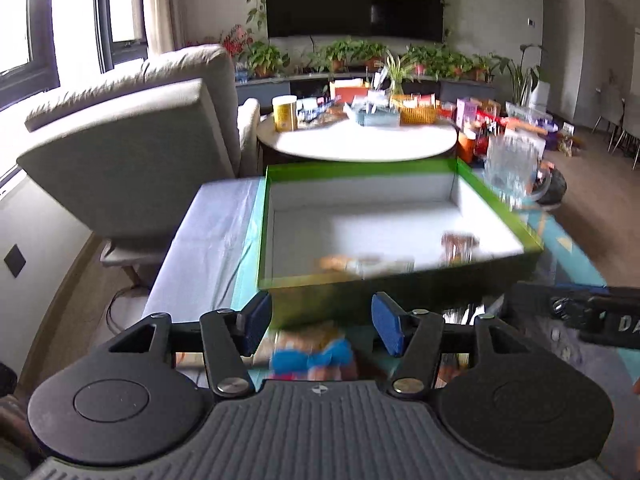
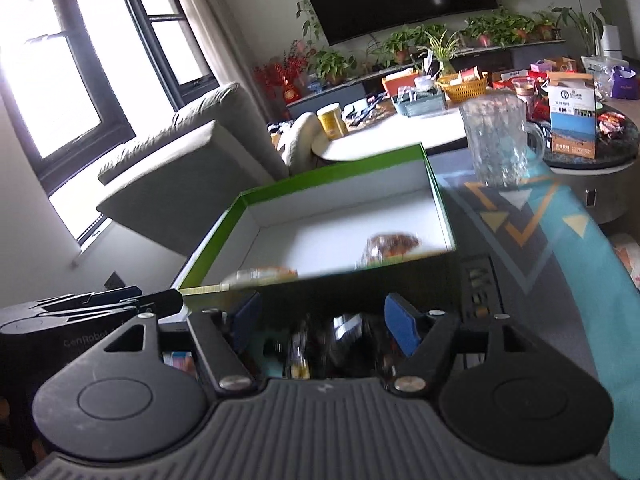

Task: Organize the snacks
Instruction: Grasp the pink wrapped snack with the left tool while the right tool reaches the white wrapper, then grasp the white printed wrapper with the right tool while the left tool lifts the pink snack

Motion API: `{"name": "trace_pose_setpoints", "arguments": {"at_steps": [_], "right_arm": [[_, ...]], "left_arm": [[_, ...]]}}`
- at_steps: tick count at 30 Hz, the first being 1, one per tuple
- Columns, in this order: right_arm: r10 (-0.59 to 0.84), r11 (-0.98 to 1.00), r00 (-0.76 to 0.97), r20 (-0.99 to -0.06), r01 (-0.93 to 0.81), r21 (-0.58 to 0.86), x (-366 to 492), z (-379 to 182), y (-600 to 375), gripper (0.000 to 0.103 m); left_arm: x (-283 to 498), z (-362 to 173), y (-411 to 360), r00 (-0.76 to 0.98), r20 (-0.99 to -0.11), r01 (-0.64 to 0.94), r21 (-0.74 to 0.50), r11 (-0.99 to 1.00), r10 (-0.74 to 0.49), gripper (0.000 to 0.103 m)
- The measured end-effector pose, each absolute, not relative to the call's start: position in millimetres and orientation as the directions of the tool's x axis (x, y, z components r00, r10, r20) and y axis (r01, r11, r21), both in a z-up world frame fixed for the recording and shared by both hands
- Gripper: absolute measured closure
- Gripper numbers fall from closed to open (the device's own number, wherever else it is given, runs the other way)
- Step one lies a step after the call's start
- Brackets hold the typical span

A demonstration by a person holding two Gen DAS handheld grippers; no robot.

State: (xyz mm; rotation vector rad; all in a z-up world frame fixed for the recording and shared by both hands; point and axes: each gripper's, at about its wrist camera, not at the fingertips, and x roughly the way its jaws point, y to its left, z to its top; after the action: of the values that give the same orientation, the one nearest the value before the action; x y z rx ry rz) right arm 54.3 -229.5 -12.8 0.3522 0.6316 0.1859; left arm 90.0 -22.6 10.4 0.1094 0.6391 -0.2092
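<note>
Both grippers are seen released, nothing between the blue pads: the left gripper (image 1: 322,326) and the right gripper (image 2: 322,326). The shallow green cardboard box with white inside (image 1: 496,210) lies at twelve o'clock, holding a brown wrapped snack (image 1: 458,244) and an orange packet (image 1: 340,263), both blurred.

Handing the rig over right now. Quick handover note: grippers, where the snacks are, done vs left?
Left gripper: jaws open, nothing between them.
Right gripper: jaws wide open, nothing between them.
Green box: sits on the patterned cloth just ahead of both grippers.
Done: two wrapped snacks lie in the box near its front wall, a light one to the left and a brown one to the right.
Left: more packets lie below the grippers in front of the box, including a blue-wrapped one; they are blurred. Next, probably pick those up and drop them in.
</note>
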Motion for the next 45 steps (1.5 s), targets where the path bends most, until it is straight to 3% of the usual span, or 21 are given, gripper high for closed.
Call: {"name": "trace_pose_setpoints", "arguments": {"at_steps": [8,20,22,24,32,39,43,45], "right_arm": [[0.288,0.92,0.762,-0.581,-0.051,0.389,35.7,-27.7,-234.0,0.031],[0.35,0.925,0.711,-0.61,-0.161,0.344,16.5,-38.1,-209.1,0.03],[0.365,0.921,0.701,-0.613,-0.173,0.35,16.1,-40.1,-206.0,0.03],[0.38,0.916,0.69,-0.616,-0.187,0.355,16.4,-41.5,-202.9,0.029],[0.396,0.909,0.668,-0.63,-0.191,0.37,19.6,-46.9,-192.7,0.029],[0.402,0.911,0.679,-0.614,-0.229,0.343,16.9,-40.9,-184.1,0.029],[0.441,0.893,0.682,-0.583,-0.27,0.36,16.1,-36.3,-180.3,0.029],[0.454,0.889,0.676,-0.581,-0.293,0.353,16.1,-34.9,-176.7,0.029]], "left_arm": [[79.7,-20.7,-15.3,0.705,-0.698,0.207,0.032,0.978,-0.126,0.05],[87.0,-50.4,-13.9,0.637,-0.757,0.187,-0.026,0.982,-0.142,0.049],[85.6,-51.5,-11.5,0.642,-0.75,0.191,-0.046,0.98,-0.16,0.056],[82.0,-49.4,-9.5,0.65,-0.737,0.213,-0.056,0.975,-0.185,0.069],[76.8,-44.5,-7.0,0.663,-0.722,0.231,-0.051,0.971,-0.196,0.077],[63.2,-32.1,-3.3,0.692,-0.683,0.271,-0.055,0.961,-0.235,0.093],[62.8,-33.2,-1.3,0.688,-0.683,0.28,-0.059,0.958,-0.243,0.093],[64.8,-35.7,1.0,0.685,-0.691,0.265,-0.059,0.963,-0.231,0.086]]}}
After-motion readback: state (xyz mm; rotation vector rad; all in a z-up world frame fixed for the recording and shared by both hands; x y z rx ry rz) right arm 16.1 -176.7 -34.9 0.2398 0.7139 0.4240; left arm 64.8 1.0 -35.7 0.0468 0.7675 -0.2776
